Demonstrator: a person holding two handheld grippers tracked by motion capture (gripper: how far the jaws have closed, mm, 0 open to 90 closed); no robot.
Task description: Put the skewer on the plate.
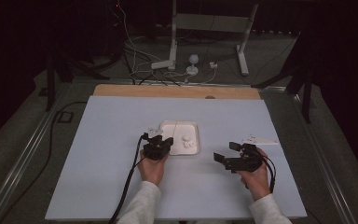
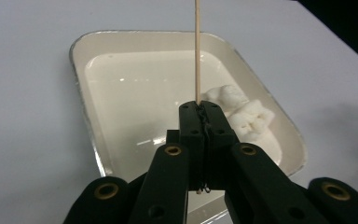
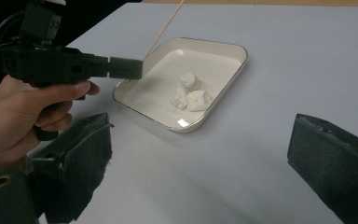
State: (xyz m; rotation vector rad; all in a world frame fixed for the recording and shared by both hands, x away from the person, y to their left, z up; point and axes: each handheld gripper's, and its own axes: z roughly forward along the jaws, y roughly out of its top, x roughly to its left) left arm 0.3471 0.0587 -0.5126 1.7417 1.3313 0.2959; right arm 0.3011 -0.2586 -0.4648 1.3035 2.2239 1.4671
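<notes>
A white rectangular tray [image 1: 193, 126] sits mid-table with three soft white lumps [image 1: 186, 141] near its right side. My left gripper [image 1: 160, 138] hovers at the tray's near left corner, shut on a thin wooden skewer [image 2: 197, 46] that points away over the tray [image 2: 77, 70]. The lumps [image 2: 242, 114] lie just right of the left gripper [image 2: 200, 112]. My right gripper [image 1: 227, 151] stands open to the right of the tray with nothing between its jaws. In the right gripper view the right gripper [image 3: 200, 154] faces the tray [image 3: 242, 56], the lumps [image 3: 189, 95] and the left gripper [image 3: 74, 65] with its skewer [image 3: 165, 25].
A flat white piece [image 1: 260, 139] lies on the pale table cover [image 1: 121, 196] just beyond the right hand. A wooden board edge [image 1: 177, 91] runs along the table's far side. Stands and cables crowd the floor behind.
</notes>
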